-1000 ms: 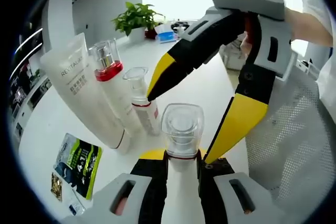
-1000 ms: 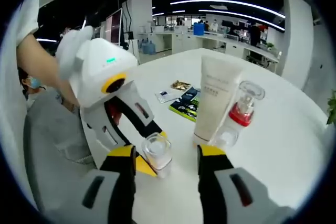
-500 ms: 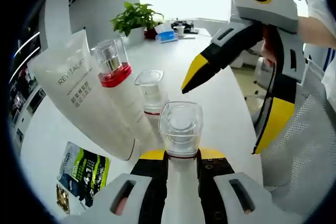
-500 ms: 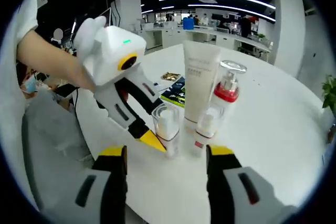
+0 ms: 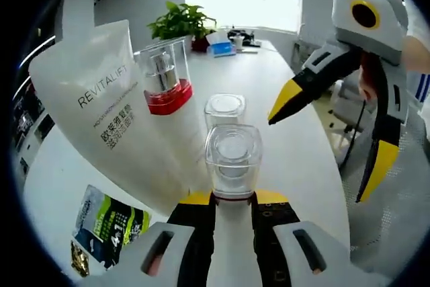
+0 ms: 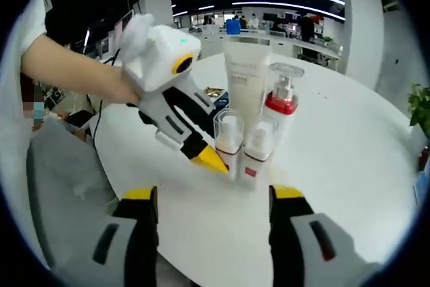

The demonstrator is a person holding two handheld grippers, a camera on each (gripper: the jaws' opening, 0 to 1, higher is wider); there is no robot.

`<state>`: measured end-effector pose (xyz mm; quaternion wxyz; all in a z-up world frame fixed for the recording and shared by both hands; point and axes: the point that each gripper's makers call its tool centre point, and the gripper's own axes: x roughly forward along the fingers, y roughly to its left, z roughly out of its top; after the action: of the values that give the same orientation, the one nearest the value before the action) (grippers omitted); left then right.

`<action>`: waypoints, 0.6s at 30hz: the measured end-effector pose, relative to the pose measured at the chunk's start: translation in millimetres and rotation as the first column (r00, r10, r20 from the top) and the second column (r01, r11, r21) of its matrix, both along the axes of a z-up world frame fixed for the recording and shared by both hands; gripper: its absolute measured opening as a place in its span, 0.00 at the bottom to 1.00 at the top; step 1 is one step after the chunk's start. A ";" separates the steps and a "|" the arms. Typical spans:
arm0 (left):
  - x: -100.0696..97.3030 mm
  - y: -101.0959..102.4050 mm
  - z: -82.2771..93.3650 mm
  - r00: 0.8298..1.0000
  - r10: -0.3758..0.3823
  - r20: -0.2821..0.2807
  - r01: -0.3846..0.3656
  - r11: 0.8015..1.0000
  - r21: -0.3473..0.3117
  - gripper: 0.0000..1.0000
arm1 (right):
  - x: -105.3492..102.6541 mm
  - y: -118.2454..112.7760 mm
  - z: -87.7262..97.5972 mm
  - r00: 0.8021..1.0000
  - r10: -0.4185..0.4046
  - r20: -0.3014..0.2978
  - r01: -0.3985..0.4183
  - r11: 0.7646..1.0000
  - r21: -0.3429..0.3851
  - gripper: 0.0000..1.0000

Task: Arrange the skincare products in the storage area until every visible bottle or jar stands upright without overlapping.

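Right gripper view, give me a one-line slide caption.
Left gripper holds a small clear-capped bottle beside the upright white tube and red-collared pump bottle.

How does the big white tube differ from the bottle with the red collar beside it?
The white REVITALIFT tube is broad, flat and opaque, with no separate cap visible at its top; the red-collared pump bottle is slimmer, topped by a clear cap over a pump. The tube bears large printed lettering, while no print is legible on the bottle. The tube stands taller. Both are white-bodied and upright, close together on the white table.
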<state>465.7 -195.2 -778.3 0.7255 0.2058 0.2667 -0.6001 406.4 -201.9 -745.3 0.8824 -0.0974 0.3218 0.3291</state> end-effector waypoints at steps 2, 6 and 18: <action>1.7 -1.0 0.3 1.000 0.004 0.001 -0.004 1.000 -0.005 0.17 | -1.0 -0.2 -0.6 1.000 -0.002 -0.003 0.002 1.000 0.000 0.67; 6.3 -1.7 0.0 1.000 0.011 -0.004 -0.011 1.000 -0.012 0.17 | -2.2 -0.8 -1.7 1.000 -0.005 -0.009 0.005 1.000 -0.002 0.66; 4.7 1.8 -15.1 0.999 0.032 -0.030 -0.031 0.999 0.039 0.17 | -5.9 -0.2 -4.9 1.000 -0.006 -0.027 0.006 1.000 -0.003 0.67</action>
<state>470.3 -193.4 -793.4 0.7266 0.2063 0.2926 -0.5864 400.4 -202.1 -750.1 0.8788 -0.0933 0.3347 0.3271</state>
